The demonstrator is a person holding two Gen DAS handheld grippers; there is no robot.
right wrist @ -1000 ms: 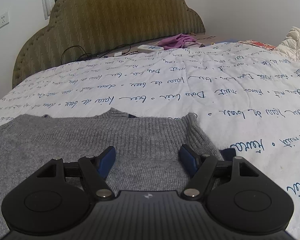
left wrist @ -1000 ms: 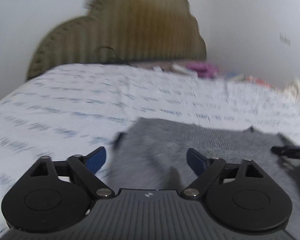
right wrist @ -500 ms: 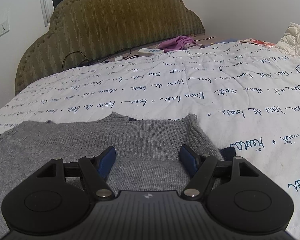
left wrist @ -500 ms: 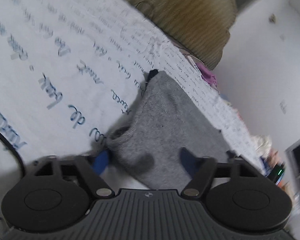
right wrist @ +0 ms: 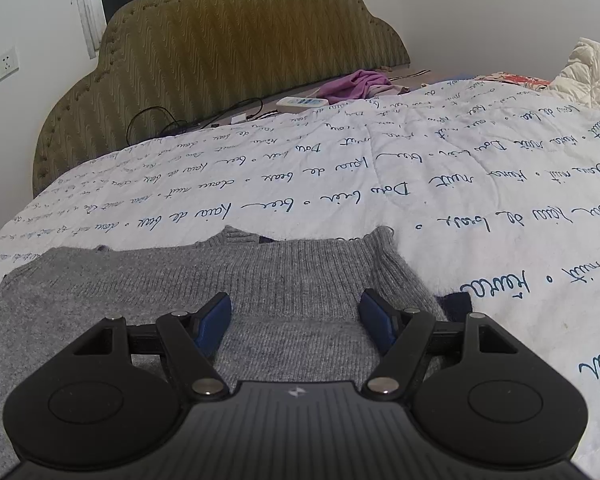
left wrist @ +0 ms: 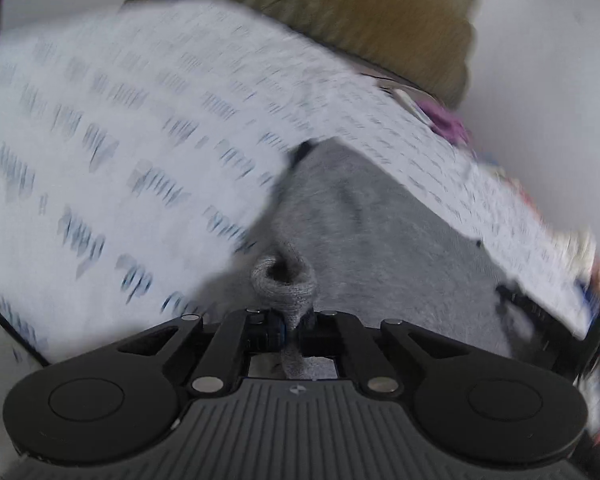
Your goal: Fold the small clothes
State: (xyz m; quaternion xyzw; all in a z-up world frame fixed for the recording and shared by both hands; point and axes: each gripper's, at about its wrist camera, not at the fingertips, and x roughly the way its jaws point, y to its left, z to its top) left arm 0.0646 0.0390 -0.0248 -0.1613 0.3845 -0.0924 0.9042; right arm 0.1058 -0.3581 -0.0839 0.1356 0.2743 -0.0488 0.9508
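Left gripper (left wrist: 296,322) I have clamped on a bunched fold of the grey sweater (right wrist: 148,300), lying flat on the bed (right wrist: 440,184), for folding it over, while my right gripper (right wrist: 295,316) hovers open above its 6 o'clock hem, ready to pin it.

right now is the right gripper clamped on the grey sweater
No, the right gripper is open, its blue pads spread apart over the grey sweater with no fabric pinched between them.

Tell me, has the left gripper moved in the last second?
Yes. The left gripper swung and dropped toward the grey sweater: the headboard, level before, now tilts up and away, and the jaws have shut on a bunched edge of the knit.
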